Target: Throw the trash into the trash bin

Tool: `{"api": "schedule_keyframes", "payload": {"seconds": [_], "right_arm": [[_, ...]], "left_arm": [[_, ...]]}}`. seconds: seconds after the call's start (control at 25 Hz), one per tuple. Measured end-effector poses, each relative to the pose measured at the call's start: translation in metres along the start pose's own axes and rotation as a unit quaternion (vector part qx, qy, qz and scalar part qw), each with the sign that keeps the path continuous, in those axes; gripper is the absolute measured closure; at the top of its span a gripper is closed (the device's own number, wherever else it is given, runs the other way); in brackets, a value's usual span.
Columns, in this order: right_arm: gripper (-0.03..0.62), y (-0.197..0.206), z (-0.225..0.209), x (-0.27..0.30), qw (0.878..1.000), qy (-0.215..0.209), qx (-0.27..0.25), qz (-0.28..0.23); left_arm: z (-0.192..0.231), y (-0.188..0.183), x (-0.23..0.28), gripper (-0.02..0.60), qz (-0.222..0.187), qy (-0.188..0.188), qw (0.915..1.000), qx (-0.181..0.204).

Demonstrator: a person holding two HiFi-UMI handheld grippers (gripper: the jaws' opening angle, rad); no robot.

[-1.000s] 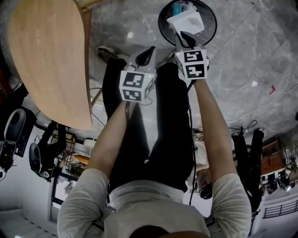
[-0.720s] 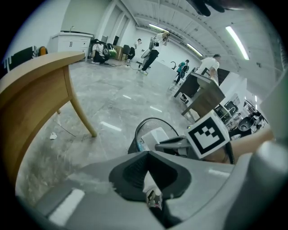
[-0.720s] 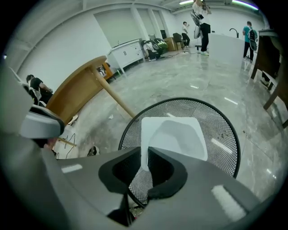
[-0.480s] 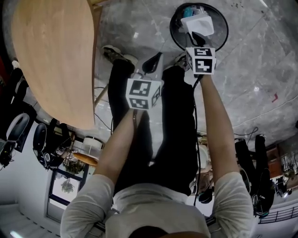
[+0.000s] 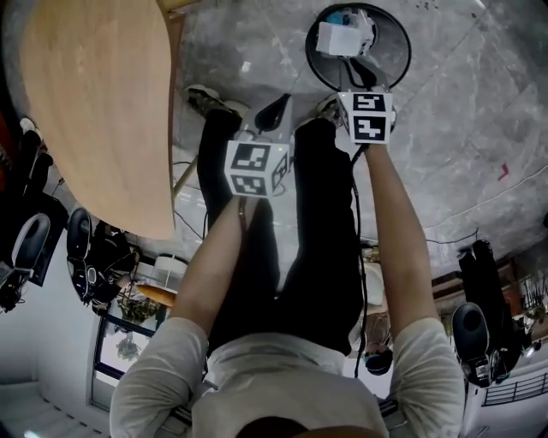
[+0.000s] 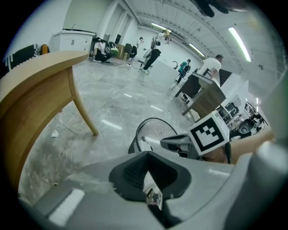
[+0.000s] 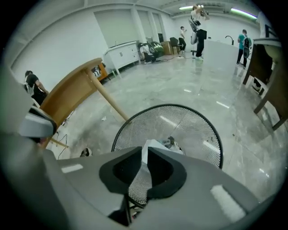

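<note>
A black mesh trash bin [image 5: 390, 53] stands on the grey floor just ahead of the person's feet. A white crumpled piece of trash [image 5: 341, 38] lies inside it, beside a blue scrap [image 5: 347, 15]. My right gripper [image 5: 360, 71] hangs over the bin's near rim and its jaws are opening. In the right gripper view [image 7: 145, 155] only the bin's mesh [image 7: 189, 130] shows between them, and the white trash [image 7: 155, 146] lies beyond the tips. My left gripper [image 5: 276, 107] hovers to the left of the bin. Its tips [image 6: 147, 173] meet, and I see nothing held.
A rounded wooden table [image 5: 94, 103] fills the left side, with one slanted leg [image 6: 83, 112] reaching the floor near the bin [image 6: 150, 120]. The person's dark trouser legs and a shoe [image 5: 205, 98] are under the grippers. More people and desks stand far off across the hall.
The white trash has left the right gripper's tips and now lies inside the bin. Both grippers stay nearly where they were.
</note>
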State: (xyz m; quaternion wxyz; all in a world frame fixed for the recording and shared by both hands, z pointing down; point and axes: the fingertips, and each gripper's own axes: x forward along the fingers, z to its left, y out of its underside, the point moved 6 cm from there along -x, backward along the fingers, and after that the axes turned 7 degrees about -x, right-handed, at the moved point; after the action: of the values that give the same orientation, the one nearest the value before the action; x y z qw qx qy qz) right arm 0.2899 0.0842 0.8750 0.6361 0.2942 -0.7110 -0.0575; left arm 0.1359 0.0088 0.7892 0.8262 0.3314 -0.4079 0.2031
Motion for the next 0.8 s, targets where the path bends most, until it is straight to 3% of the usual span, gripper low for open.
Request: {"api": "schedule_keyframes", "payload": {"seconds": [0.08,0.44,0.64,0.8], "right_arm": [[0.586,-0.006,0.0,-0.019,1.0,0.006,0.007,-0.018],[0.586,-0.058,0.012,-0.136,0.997,0.011,0.004,-0.078],[0.586,-0.083,0.026,-0.212,0.994,0.005,-0.007,-0.105],[0.586,-0.117,0.052,-0.282,0.99,0.01,-0.029,-0.138]], "left_arm": [[-0.008,-0.006,-0.004,0.563,-0.001,0.003,1.0,0.005],[-0.063,-0.064,-0.044,0.563,-0.006,0.029,0.9975,0.064],[-0.101,-0.083,-0.104,0.563,-0.002,0.023,0.9958,0.088],[-0.125,-0.11,-0.168,0.563,-0.024,0.025,0.9955,0.088]]}}
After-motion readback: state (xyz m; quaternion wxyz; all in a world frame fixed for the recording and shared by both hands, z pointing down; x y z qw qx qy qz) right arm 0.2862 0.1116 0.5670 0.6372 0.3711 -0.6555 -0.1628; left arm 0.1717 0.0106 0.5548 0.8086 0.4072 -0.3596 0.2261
